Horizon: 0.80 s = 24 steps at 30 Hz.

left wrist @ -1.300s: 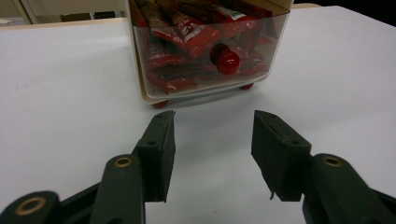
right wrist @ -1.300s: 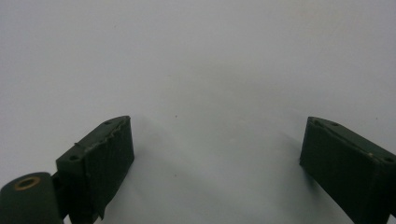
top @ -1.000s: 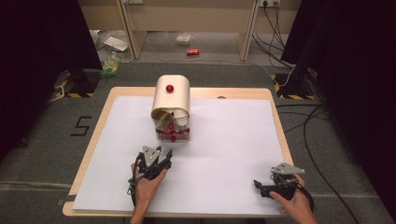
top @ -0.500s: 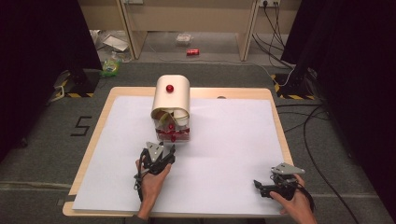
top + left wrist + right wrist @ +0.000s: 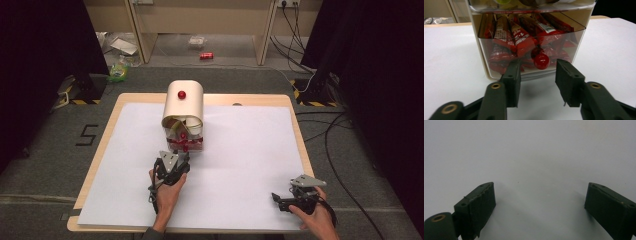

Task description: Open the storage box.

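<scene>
A cream box with a rounded lid (image 5: pixel 184 103) and a red knob on top (image 5: pixel 181 94) stands at the table's back middle. Its clear front drawer (image 5: pixel 529 37) holds several red packets and carries a red ball knob (image 5: pixel 541 60). My left gripper (image 5: pixel 182 156) is right at the drawer front. In the left gripper view its jaws (image 5: pixel 537 75) stand on either side of the knob without touching it; they have just been closing. My right gripper (image 5: pixel 276 200) rests at the front right, jaws wide open over the bare white sheet (image 5: pixel 539 200).
A white sheet (image 5: pixel 250 145) covers most of the wooden table (image 5: pixel 295 107). On the floor beyond lie a red can (image 5: pixel 206 55), plastic bags (image 5: pixel 119 70) and cables (image 5: pixel 345 120). Dark stands flank the table at both back corners.
My left gripper has moved a little forward towards the drawer front, and its jaws have narrowed. The right gripper has stayed put.
</scene>
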Each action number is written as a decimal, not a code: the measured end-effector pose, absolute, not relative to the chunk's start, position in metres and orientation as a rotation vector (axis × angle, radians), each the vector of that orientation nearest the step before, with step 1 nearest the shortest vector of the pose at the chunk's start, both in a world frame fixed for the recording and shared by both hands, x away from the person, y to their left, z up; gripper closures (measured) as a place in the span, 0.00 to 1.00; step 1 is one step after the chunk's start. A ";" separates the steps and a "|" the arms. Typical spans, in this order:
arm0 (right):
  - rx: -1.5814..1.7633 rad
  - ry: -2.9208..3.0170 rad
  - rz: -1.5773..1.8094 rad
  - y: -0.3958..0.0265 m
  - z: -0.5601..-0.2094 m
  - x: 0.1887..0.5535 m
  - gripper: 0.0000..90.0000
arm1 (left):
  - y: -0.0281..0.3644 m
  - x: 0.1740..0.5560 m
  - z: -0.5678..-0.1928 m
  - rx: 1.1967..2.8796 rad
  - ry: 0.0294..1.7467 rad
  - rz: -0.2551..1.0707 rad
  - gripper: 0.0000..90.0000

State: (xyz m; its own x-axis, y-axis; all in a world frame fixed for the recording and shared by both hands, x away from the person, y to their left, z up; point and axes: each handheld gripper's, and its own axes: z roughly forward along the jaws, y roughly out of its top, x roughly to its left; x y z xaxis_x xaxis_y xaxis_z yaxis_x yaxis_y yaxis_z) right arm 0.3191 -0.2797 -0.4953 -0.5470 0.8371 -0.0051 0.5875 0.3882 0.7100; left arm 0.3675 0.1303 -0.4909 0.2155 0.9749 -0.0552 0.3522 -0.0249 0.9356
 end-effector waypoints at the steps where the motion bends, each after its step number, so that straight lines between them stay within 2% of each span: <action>1: 1.236 2.289 0.950 -0.280 -0.495 0.319 0.11 | 0.130 0.368 -0.491 1.552 1.296 0.836 0.64; 10: 1.236 2.289 0.950 -0.280 -0.495 0.319 0.11 | 0.123 0.374 -0.494 1.516 1.331 0.857 0.74; 24: 1.236 2.289 0.950 -0.280 -0.495 0.319 0.11 | 0.108 0.377 -0.494 1.478 1.397 0.906 0.77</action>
